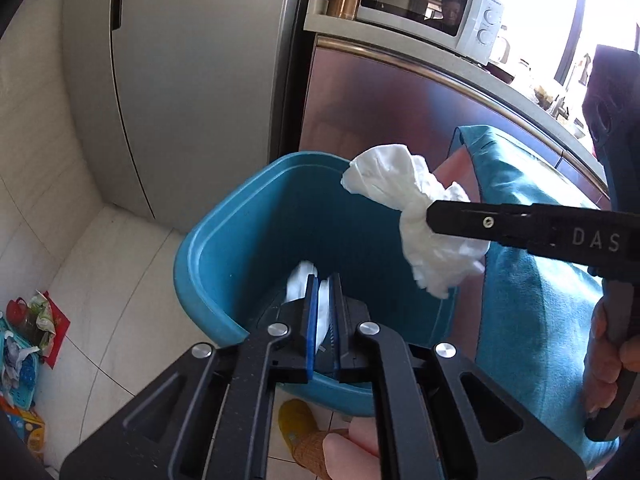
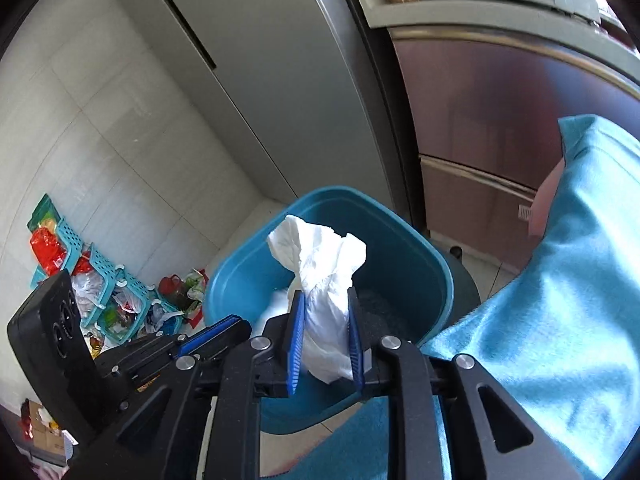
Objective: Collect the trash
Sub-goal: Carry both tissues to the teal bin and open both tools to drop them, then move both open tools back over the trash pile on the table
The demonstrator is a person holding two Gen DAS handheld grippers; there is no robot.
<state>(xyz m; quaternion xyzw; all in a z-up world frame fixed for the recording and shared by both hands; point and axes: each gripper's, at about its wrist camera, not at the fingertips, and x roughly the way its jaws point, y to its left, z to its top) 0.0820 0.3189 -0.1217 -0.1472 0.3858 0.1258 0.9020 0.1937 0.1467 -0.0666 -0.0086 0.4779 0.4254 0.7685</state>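
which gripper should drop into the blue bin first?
Right. The right gripper holds a big crumpled tissue over the blue bin's opening. The left gripper pinches only a thin tissue scrap near the rim.

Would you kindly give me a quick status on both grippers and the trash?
Left gripper shut on a tissue scrap over the blue bin. Right gripper holding a crumpled tissue above it. Nothing blocking.

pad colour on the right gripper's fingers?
Blue ribbed pads, clamped on the crumpled white tissue. Clearest in the right wrist view.
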